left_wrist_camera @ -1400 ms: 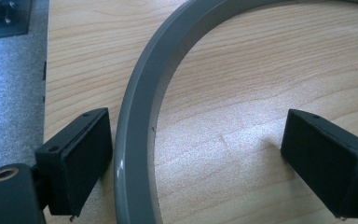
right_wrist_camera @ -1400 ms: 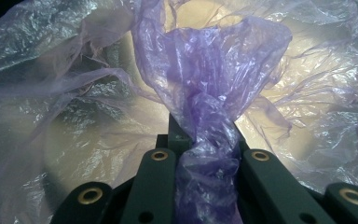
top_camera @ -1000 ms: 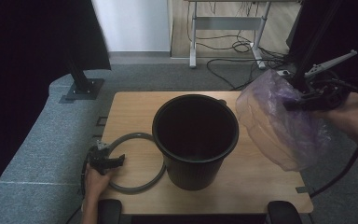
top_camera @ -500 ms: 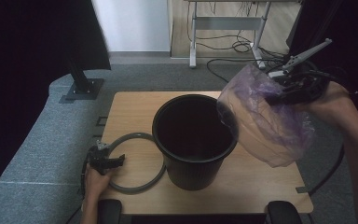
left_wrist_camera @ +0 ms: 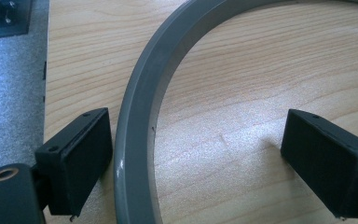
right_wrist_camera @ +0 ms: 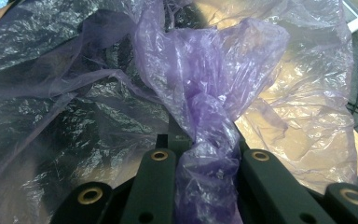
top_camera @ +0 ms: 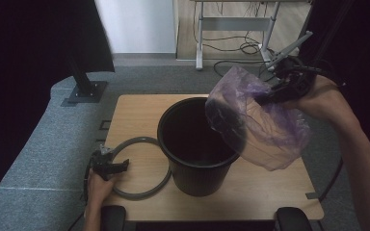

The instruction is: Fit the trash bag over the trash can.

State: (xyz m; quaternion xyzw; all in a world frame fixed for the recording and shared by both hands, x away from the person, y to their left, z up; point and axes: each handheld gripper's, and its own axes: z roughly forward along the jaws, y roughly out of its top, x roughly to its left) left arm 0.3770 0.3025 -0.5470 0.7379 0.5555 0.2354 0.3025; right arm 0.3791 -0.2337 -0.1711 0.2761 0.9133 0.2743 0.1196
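Observation:
A black bucket (top_camera: 197,144) stands upright in the middle of the wooden table (top_camera: 135,110). My right gripper (top_camera: 279,89) is shut on a bunched edge of a thin purple plastic bag (top_camera: 260,125), which hangs in the air over the bucket's right rim. In the right gripper view the bag (right_wrist_camera: 205,140) is squeezed between the two jaws. A grey ring (top_camera: 139,166) lies flat on the table to the left of the bucket. My left gripper (top_camera: 110,166) rests by it, open, with the ring's band (left_wrist_camera: 135,140) just inside its left jaw.
Grey carpeted floor (top_camera: 43,154) surrounds the table. A black stand base (top_camera: 84,91) sits at the back left. A desk frame with cables (top_camera: 231,38) stands behind the table. Two black pads (top_camera: 289,219) sit at the table's near edge.
My right gripper has carried the purple bag leftward and a little upward, from beside the bucket to over its right rim. The left gripper and the ring have stayed put.

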